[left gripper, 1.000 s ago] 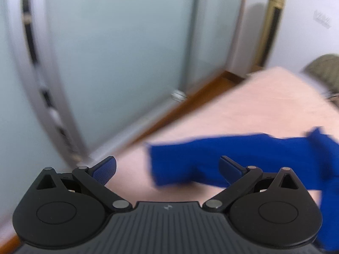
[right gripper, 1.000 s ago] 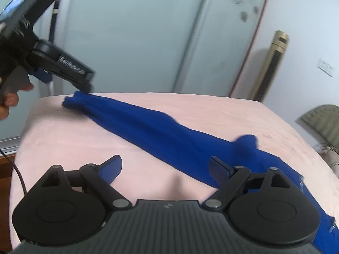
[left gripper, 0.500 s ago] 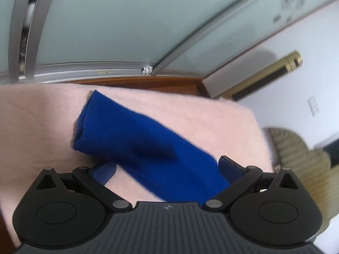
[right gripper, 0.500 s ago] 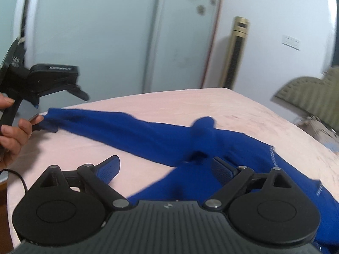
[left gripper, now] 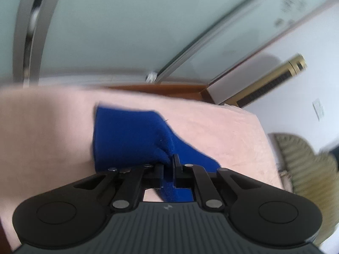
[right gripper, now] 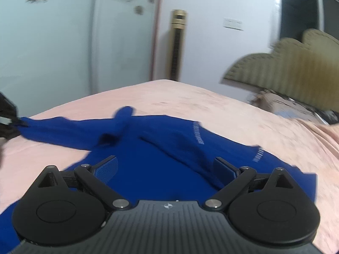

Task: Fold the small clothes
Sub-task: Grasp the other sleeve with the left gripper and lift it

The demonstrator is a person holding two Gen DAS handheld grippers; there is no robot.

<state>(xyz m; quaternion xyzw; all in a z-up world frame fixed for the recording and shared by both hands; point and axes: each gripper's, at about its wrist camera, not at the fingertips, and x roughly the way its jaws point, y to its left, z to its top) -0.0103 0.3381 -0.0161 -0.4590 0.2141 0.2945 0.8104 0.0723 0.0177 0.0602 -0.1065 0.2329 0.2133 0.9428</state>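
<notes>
Your left gripper (left gripper: 168, 165) has its jaws pressed together on the cuff end of a blue sweater (left gripper: 129, 135), with a fold of the knit bunched up between the fingers. The sweater lies on a bed covered by a pale pink blanket (left gripper: 222, 131).

From your left wrist view, only this sleeve end shows, running from the pinch toward the far edge of the bed. Beyond that edge is a strip of brown wooden floor (left gripper: 169, 89), then frosted sliding glass doors (left gripper: 118, 27) with metal frames. A gold-coloured tower air conditioner (left gripper: 273, 80) stands by the white wall at the right, and an olive ribbed headboard (left gripper: 300, 158) sits at the right edge.

Your right gripper (right gripper: 165, 167) hovers over the sweater's body with its jaws spread wide and opening. Blue cloth lies beneath the gap, but the fingers press on nothing.

The right wrist view gives you what the left cannot: the whole sweater (right gripper: 161, 148) spread across the blanket (right gripper: 190, 99), one sleeve stretched out to the far left, where the black tip of your left gripper (right gripper: 8, 118) grips its end. A small raised fold sticks up near the middle. White lettering runs along the right part of the sweater. The air conditioner (right gripper: 178, 44) stands upright against the far wall, with a wall switch plate (right gripper: 233, 23) to its right, and the headboard (right gripper: 292, 63) rises at the right. The picture is blurred here.
</notes>
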